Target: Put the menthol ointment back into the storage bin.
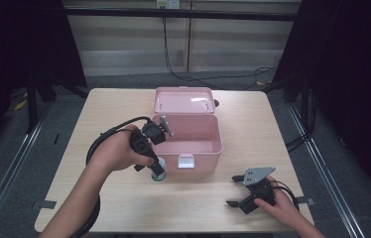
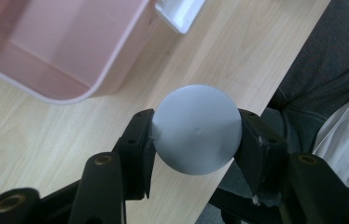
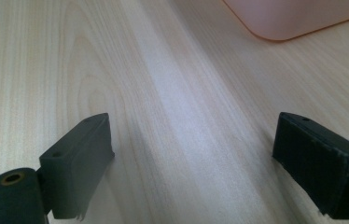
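Grey-capped bottle (image 2: 196, 135) clamped by its rounded top between the closed jaws of the left gripper (image 1: 154, 162), just beside the front wall of the open pink box (image 1: 193, 148). Could slip out, since smooth domed cap gives little purchase; could also knock the box rim on the way in. Right gripper (image 1: 243, 191) open and holding nothing, resting low on the pale wood counter (image 1: 124, 203). Beyond: grey floor, dark curtains, loose cable.
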`<state>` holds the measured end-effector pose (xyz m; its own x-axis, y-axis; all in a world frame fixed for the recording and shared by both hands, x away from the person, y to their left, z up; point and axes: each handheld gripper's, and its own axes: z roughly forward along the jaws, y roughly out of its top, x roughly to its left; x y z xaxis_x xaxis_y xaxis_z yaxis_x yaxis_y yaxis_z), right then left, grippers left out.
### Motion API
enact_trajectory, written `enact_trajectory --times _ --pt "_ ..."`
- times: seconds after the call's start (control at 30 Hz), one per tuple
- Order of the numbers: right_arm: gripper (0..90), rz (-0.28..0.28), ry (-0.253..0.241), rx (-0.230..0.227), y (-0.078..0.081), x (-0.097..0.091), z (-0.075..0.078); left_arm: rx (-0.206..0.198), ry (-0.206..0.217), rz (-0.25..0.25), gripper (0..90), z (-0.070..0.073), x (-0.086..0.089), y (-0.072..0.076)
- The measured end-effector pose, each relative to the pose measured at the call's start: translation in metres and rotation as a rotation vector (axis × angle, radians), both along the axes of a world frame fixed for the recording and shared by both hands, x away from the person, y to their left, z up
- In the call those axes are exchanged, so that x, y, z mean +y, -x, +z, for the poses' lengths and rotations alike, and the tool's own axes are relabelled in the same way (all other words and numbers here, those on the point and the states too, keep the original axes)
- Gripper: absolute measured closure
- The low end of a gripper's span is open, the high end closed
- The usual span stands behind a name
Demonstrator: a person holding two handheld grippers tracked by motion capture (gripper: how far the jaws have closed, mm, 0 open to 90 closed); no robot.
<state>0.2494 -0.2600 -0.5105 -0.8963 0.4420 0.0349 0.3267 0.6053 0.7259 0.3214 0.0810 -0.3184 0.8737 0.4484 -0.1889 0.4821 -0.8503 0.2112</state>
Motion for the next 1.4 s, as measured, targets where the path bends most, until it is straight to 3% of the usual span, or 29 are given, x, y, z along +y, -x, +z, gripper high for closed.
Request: enact_trajectory --times 0.37,0.77,0.93,1.17,1.3,1.4 --pt "11.2 0.0 0.001 0.0 0.0 0.0 0.0 -0.007 0.004 0.015 50.4 0.015 -0.006 -0.02" --pt "11.2 -0.001 0.001 -0.003 0.0 0.0 0.0 -0.016 0.01 0.068 50.4 0.026 -0.016 -0.042" --pt "11.2 -0.001 0.001 0.0 0.0 0.0 0.0 -0.018 0.001 0.078 50.4 0.027 -0.019 -0.049" --pt "11.2 0.0 0.001 0.001 0.0 0.0 0.0 -0.032 -0.055 0.13 50.4 0.02 -0.025 -0.064" --pt "11.2 0.0 0.0 0.001 0.0 0.0 0.0 -0.041 -0.056 0.168 50.4 0.017 -0.029 -0.071" --pt "11.2 0.0 0.001 0.002 0.0 0.0 0.0 -0.043 -0.057 0.169 50.4 0.015 -0.031 -0.075"
